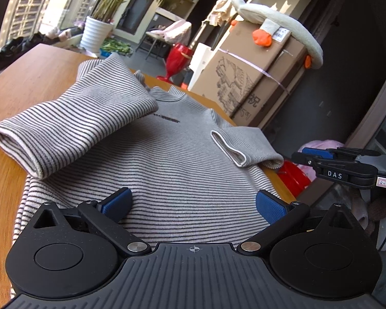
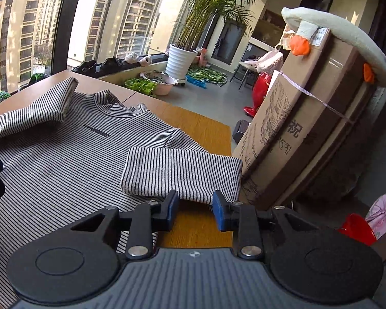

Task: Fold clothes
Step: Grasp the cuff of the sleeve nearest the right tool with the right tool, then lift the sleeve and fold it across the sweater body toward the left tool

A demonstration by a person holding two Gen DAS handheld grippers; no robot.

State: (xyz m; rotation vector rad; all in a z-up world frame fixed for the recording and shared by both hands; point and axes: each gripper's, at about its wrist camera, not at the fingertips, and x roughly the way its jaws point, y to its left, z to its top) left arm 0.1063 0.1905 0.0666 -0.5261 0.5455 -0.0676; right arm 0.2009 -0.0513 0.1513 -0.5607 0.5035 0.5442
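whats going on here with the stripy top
A person is folding a striped sweater on a wooden table with two handheld claws. Both sleeves are already folded in across the body. The left claw hovers wide open over the hem. The right claw sits partly closed near the folded right sleeve, with nothing visible between its pads.

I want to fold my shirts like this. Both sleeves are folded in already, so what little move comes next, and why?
Probably lower the left gripper onto the bottom hem of the striped sweater and pinch it. Both sleeves already lie across the chest, the hem is still unfolded, and the open left gripper hovers right over it. The right gripper grips nothing, so it could take the other corner.
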